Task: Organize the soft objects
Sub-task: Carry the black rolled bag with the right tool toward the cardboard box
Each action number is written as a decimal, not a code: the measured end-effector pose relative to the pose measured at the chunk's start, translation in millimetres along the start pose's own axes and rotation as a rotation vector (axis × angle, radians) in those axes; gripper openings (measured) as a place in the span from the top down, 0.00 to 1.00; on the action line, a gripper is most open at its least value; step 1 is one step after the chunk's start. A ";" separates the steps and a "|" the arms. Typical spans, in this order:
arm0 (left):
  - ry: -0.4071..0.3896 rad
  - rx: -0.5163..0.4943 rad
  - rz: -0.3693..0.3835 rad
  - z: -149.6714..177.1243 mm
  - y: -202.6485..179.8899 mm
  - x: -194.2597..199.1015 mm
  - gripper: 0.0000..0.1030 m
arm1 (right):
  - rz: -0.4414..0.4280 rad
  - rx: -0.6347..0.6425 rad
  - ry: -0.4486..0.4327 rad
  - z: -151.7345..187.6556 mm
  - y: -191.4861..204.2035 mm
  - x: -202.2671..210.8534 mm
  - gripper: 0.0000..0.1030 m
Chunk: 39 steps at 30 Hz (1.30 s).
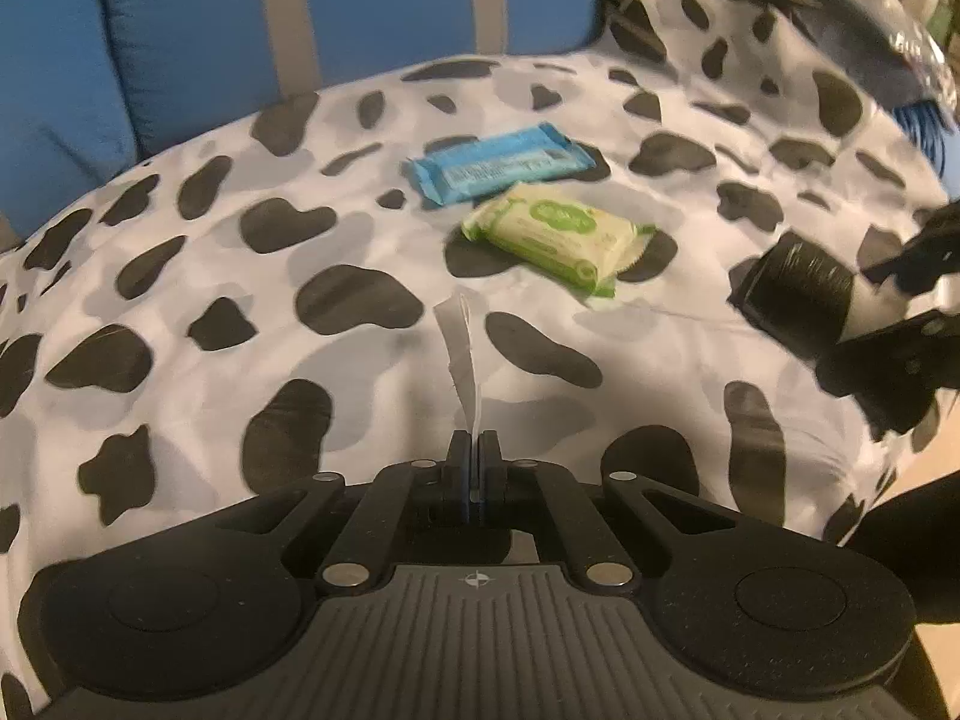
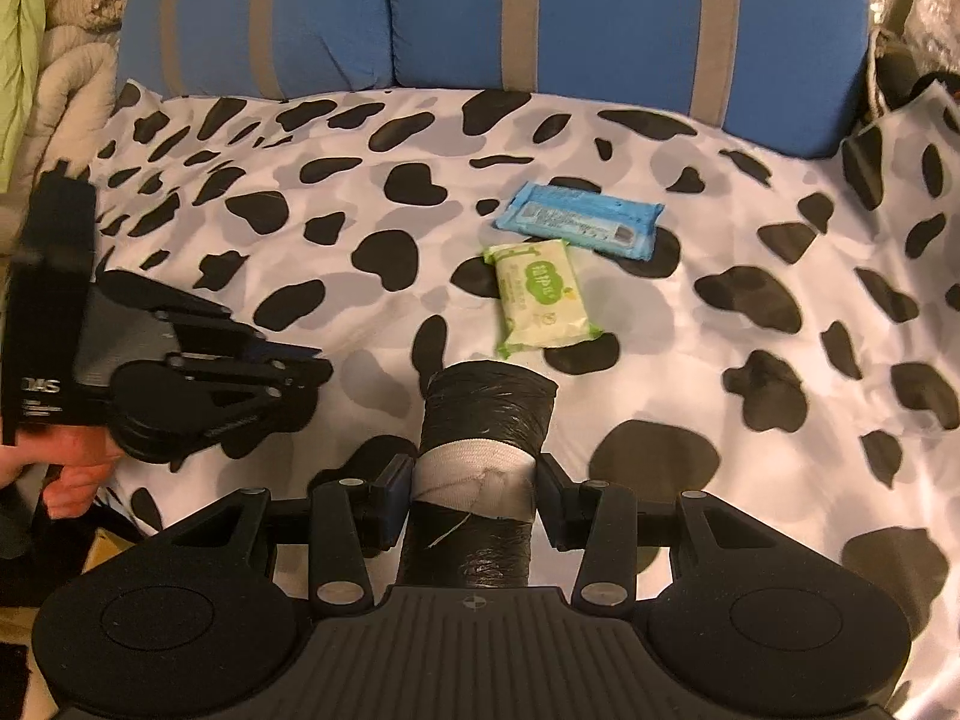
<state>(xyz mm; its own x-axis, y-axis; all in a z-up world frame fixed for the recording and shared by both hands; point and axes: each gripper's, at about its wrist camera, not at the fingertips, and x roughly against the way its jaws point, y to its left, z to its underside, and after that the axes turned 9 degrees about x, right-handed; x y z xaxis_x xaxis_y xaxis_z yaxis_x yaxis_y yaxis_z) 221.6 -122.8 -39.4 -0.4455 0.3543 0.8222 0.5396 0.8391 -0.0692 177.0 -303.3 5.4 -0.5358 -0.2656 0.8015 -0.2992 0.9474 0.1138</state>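
R gripper (image 2: 474,483) clamps my black roll (image 2: 486,414), axis fwd; green pack (image 2: 540,300) just ahead. L gripper (image 1: 474,450) shut on thin strip (image 1: 462,354).

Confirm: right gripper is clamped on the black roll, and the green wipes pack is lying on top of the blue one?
Not quite. The green wipes pack lies on the spotted cover beside the blue pack, nearer the camera, not on top; the right wrist view shows it. The right gripper is indeed clamped on the black roll.
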 end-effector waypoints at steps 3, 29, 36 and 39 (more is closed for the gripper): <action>-0.027 0.019 0.019 -0.1 5.1 12.8 0.97 | -0.004 -0.015 -0.001 -1.6 -0.6 -2.9 0.55; -0.135 0.141 0.118 54.7 16.6 107.1 0.97 | -0.092 -0.097 -0.028 15.6 31.9 4.5 0.55; -0.114 0.150 0.124 72.3 12.0 117.2 0.97 | -0.109 -0.098 -0.024 28.7 40.1 11.9 0.55; -0.107 0.150 0.123 81.6 9.9 122.0 0.97 | -0.120 -0.102 -0.029 33.5 43.6 16.3 0.55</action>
<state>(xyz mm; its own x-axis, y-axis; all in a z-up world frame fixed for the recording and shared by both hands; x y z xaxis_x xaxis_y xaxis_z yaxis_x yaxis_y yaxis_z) 114.2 -37.6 14.0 -0.4599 0.4931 0.7385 0.4862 0.8357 -0.2552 128.8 -272.3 3.8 -0.5238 -0.3813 0.7618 -0.2814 0.9215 0.2677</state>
